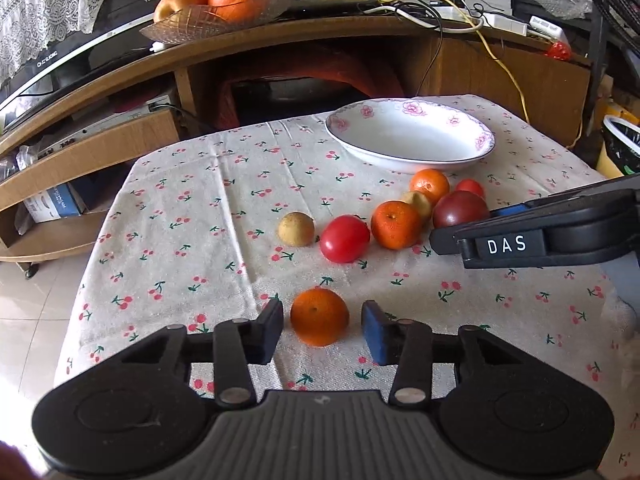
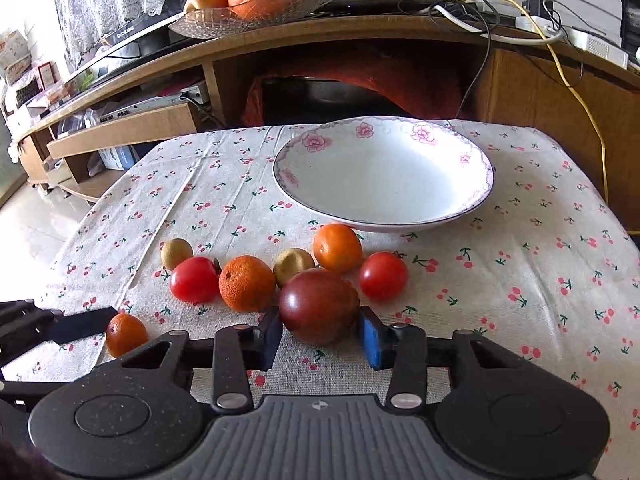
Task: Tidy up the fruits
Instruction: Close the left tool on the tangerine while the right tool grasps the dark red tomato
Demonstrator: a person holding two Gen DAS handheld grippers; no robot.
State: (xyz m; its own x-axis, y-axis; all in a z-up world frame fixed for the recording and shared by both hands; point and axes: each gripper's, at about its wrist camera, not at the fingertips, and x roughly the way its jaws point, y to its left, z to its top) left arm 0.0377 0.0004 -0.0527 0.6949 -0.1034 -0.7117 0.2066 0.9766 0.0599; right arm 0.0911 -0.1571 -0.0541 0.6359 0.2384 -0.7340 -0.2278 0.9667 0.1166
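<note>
A small orange [image 1: 319, 316] lies on the cherry-print cloth between the fingers of my left gripper [image 1: 322, 314]. A narrow gap shows on each side of it, so this gripper is open. My right gripper [image 2: 320, 322] has both pads against a dark red tomato [image 2: 319, 304], which still rests on the cloth. Beyond it lie two oranges [image 2: 246, 282], two red tomatoes [image 2: 194, 279] and two small brown fruits [image 2: 293, 265]. A white flowered plate [image 2: 380, 224] stands empty behind them. In the left wrist view the right gripper [image 1: 520, 240] reaches in from the right.
A curved wooden TV stand [image 1: 280, 36] rises behind the table, carrying a glass dish [image 1: 188, 26] of large oranges and loose cables [image 1: 440, 4]. The table drops off to tiled floor [image 1: 32, 320] on the left. A bin [image 1: 620, 148] stands at the far right.
</note>
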